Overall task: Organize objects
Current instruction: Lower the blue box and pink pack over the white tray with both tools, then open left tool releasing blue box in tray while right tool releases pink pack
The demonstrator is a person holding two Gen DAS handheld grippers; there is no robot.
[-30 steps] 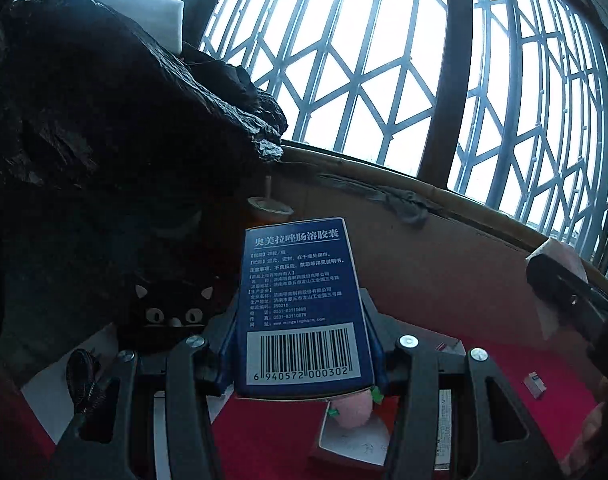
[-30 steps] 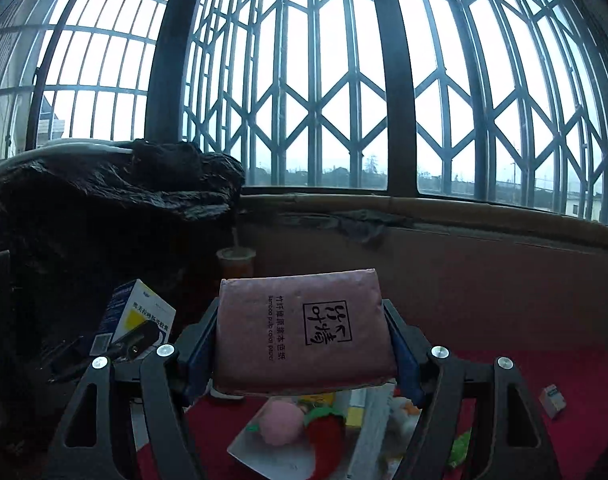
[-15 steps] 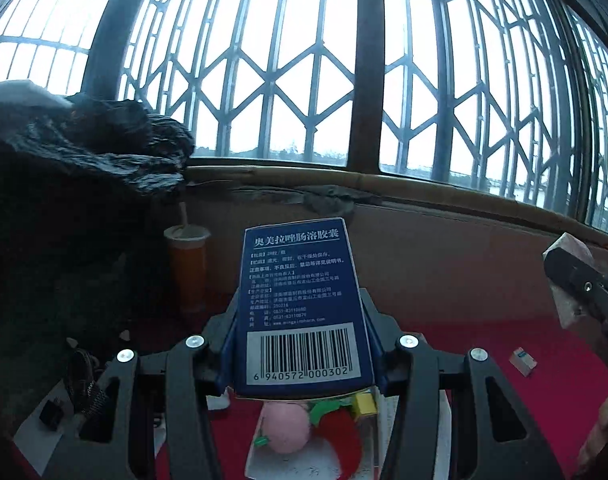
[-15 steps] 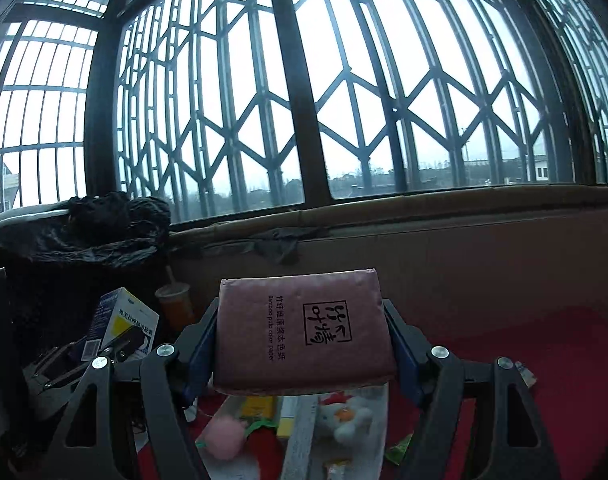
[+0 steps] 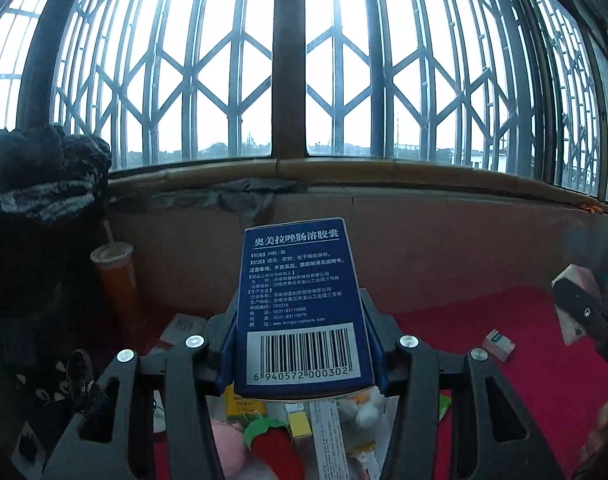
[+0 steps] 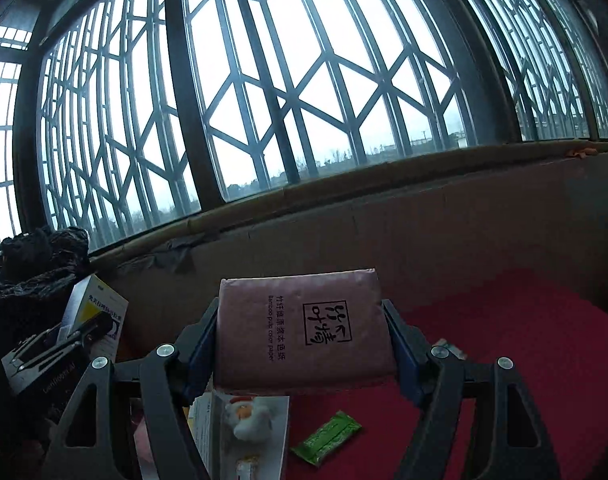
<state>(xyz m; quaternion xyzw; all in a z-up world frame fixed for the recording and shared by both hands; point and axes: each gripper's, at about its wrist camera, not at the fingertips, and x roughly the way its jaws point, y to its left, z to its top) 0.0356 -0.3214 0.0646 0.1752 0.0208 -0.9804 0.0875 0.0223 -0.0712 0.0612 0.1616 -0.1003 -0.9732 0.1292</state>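
Between the pads of my left tool (image 5: 304,344) I am pinching a blue medicine carton (image 5: 302,304) by its long side walls, barcode end toward the camera; it is reading as light, stiff card that would dent if squeezed harder, so I am judging the grip belongs low on the sides where it now sits. My right tool (image 6: 304,344) is clamping a pink tissue pack (image 6: 302,330) across its width; that one looks soft and film-wrapped, likely slippery and squashy, so a mid-body hold seems safest. Both items are hanging above the red worktop (image 6: 544,340), not resting on it. Below, a white tray (image 6: 280,436) is holding a small Santa toy (image 6: 250,414), and a green sachet (image 6: 326,438) is lying just beside it. I am seeing open red cloth to the right, while the cardboard wall (image 6: 444,240) is closing off the back, and a drink cup (image 5: 116,276) and black bag (image 5: 36,184) are crowding the left.
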